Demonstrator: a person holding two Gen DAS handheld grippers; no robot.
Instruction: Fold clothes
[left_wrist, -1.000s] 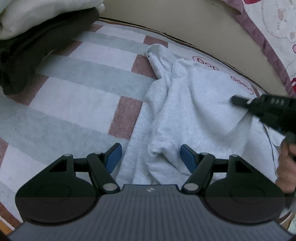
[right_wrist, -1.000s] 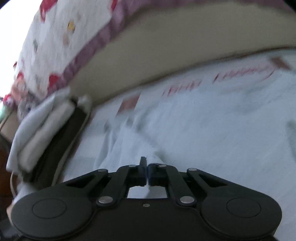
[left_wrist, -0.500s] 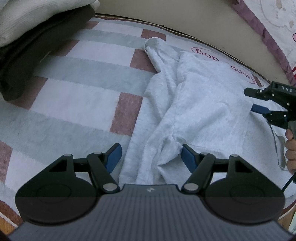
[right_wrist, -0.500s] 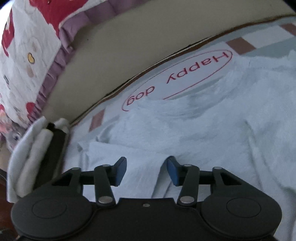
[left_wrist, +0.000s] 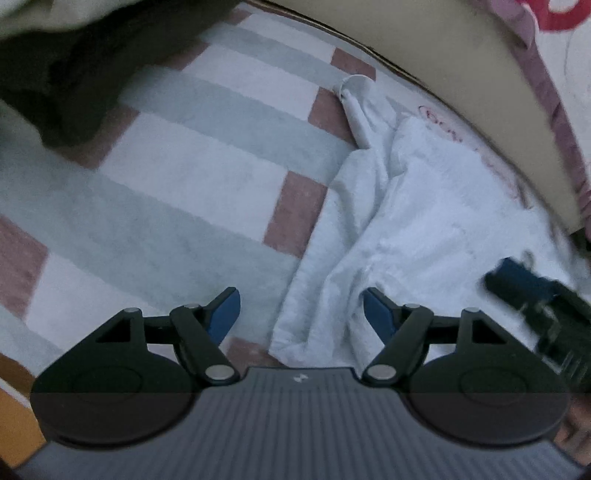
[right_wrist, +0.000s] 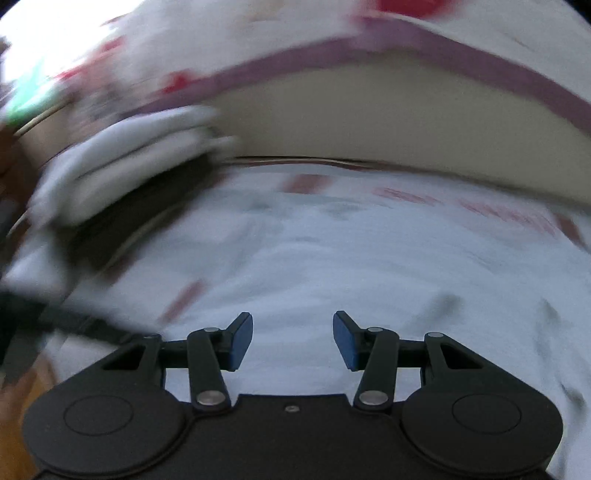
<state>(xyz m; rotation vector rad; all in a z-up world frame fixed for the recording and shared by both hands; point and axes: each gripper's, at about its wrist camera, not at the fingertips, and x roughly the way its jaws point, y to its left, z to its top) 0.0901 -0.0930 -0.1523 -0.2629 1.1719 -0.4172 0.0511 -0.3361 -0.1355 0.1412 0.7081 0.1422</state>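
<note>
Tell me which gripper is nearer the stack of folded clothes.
Left. The left gripper hovers over the garment's edge, on the stack's side; the right gripper sits over the light grey garment, farther away.

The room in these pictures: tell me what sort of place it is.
Most likely a bedroom at home. A light grey garment lies spread on a checked rug beside what looks like a bed edge under a frilled, printed quilt, and a stack of folded clothes sits at the side.

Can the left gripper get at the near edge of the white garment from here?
Probably yes: the left gripper is opening, nothing between its jaws, just above the white garment, unobstructed.
</note>
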